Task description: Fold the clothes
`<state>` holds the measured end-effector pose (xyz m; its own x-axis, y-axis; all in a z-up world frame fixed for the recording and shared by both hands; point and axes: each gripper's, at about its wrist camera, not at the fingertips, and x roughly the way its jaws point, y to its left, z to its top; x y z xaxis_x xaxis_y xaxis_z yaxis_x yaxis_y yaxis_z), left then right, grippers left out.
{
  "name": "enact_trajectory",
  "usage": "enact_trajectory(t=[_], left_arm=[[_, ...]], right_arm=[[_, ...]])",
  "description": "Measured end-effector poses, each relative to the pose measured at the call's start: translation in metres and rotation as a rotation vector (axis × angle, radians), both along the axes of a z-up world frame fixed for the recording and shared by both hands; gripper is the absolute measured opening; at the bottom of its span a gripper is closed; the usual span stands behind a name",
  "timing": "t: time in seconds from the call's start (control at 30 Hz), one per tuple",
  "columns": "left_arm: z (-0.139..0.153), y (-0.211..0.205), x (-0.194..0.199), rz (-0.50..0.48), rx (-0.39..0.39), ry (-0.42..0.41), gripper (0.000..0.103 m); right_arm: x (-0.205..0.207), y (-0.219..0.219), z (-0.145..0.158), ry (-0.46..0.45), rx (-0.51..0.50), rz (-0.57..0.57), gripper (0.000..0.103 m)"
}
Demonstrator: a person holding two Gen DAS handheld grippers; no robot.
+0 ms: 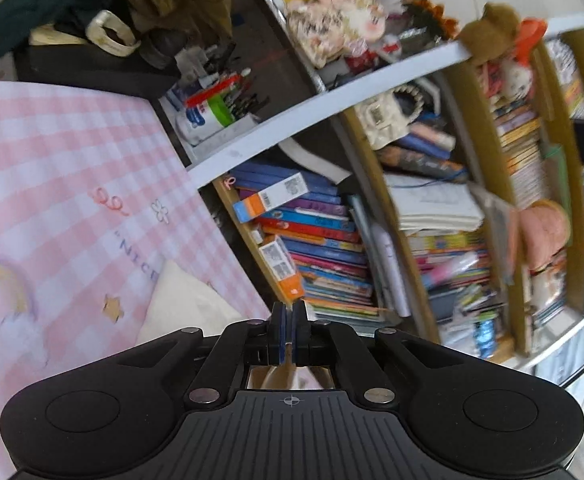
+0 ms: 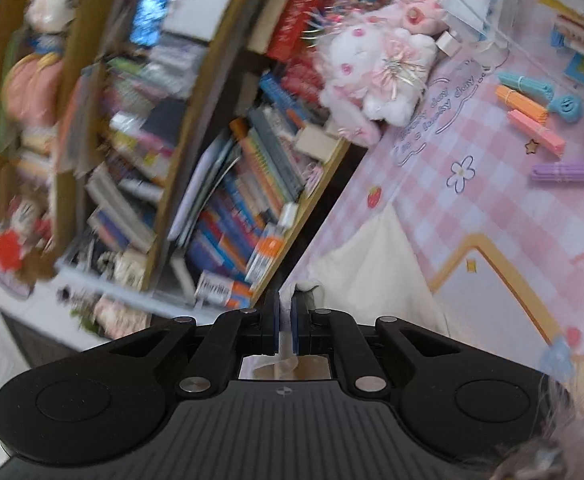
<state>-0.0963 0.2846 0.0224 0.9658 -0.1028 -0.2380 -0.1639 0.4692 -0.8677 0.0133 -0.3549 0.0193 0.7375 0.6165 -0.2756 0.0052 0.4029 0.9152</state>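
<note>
A cream-white garment (image 1: 188,304) lies on the pink checked table cover (image 1: 52,168). My left gripper (image 1: 290,312) is shut, with a thin edge of the cream cloth pinched between its blue pads, raised at the table's edge. In the right wrist view the same garment (image 2: 372,272) hangs from my right gripper (image 2: 286,300), which is shut on a fold of the white cloth. Both grippers are tilted and point toward the bookshelves.
Crowded bookshelves (image 1: 332,248) stand just beyond the table edge. A plush toy (image 2: 376,72), coloured paper bundles (image 2: 532,120) and a purple bundle (image 2: 572,172) lie on the table cover (image 2: 492,208). Dark clothes (image 1: 92,8) are piled at the far left.
</note>
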Motion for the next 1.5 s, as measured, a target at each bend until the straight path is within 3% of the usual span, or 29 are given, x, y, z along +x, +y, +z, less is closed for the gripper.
enact_trajectory(t=[0.4,0.5,0.57,0.6,0.63,0.7,0.73,0.87,0.9,0.97,1.07,1.23,1.3,1.43,1.47,1.5], left_arm=[[-0.032,0.043,0.12,0.012,-0.036,0.12,0.0],[-0.049,0.048,0.153,0.027,0.017,0.255,0.002],[-0.062,0.049,0.174,0.006,0.081,0.391,0.002],[-0.064,0.049,0.179,-0.019,0.121,0.435,0.003],[-0.063,0.048,0.183,-0.055,0.174,0.473,0.004],[-0.05,0.034,0.184,-0.136,0.348,0.506,0.009],[-0.042,0.02,0.182,-0.181,0.453,0.5,0.011],[-0.03,-0.065,0.185,-0.411,0.9,0.457,0.058],[-0.031,-0.089,0.186,-0.469,1.003,0.44,0.066],[-0.039,-0.134,0.19,-0.576,1.166,0.385,0.068],[-0.056,-0.196,0.193,-0.719,1.393,0.289,0.075],[-0.08,-0.248,0.2,-0.867,1.651,0.202,0.076],[-0.085,-0.254,0.202,-0.879,1.711,0.162,0.079],[-0.085,-0.256,0.226,-0.918,1.754,0.141,0.081],[-0.084,-0.254,0.237,-0.922,1.762,0.135,0.088],[-0.079,-0.249,0.25,-0.908,1.745,0.133,0.088]], right_arm=[[0.116,0.026,-0.033,0.114,0.023,-0.079,0.006],[0.152,0.035,-0.045,0.159,-0.013,-0.116,0.006],[0.17,0.042,-0.056,0.256,-0.147,-0.136,0.013],[0.179,0.045,-0.061,0.311,-0.229,-0.142,0.024],[0.186,0.049,-0.064,0.349,-0.313,-0.14,0.027],[0.186,0.059,-0.053,0.304,-0.504,-0.087,0.029],[0.184,0.066,-0.045,0.255,-0.606,-0.057,0.036],[0.154,0.141,-0.016,-0.111,-1.121,0.197,0.053],[0.145,0.164,-0.016,-0.204,-1.229,0.282,0.058],[0.128,0.207,-0.021,-0.37,-1.375,0.441,0.06],[0.107,0.262,-0.034,-0.565,-1.484,0.639,0.062],[0.092,0.309,-0.058,-0.694,-1.568,0.791,0.062],[0.089,0.318,-0.065,-0.721,-1.598,0.834,0.062],[0.106,0.334,-0.065,-0.743,-1.626,0.901,0.064],[0.118,0.337,-0.063,-0.726,-1.65,0.873,0.064],[0.136,0.337,-0.061,-0.688,-1.702,0.772,0.063]])
